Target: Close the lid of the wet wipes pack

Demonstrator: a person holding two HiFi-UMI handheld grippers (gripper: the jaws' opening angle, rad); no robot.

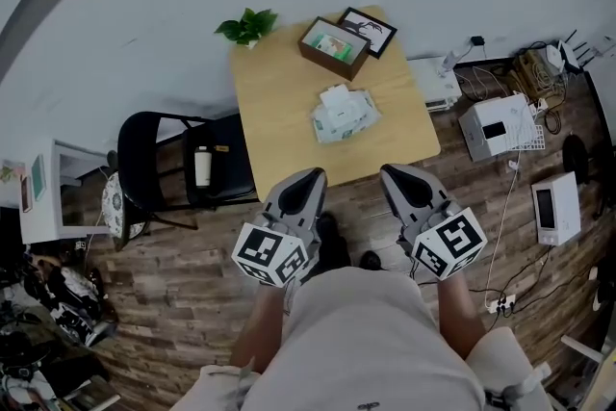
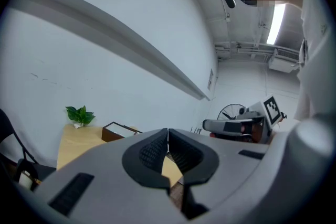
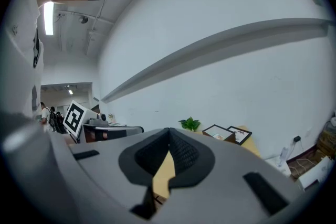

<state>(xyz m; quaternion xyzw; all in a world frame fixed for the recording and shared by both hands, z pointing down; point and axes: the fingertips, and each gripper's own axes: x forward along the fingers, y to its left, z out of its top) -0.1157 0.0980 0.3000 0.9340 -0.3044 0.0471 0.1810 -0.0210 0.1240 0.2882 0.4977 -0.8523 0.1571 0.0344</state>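
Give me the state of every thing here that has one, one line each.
wet wipes pack: lying flat on the table, lid looks flipped open.
left gripper: shut, nothing between the jaws.
right gripper: shut, nothing between the jaws.
picture frame: lying flat on the table.
plant: upright at the table's far corner.

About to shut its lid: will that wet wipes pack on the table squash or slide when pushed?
The wet wipes pack looks like a soft, rumpled pouch, so it probably gives under pressure. It lies flat on the smooth wooden table, so it may slide.
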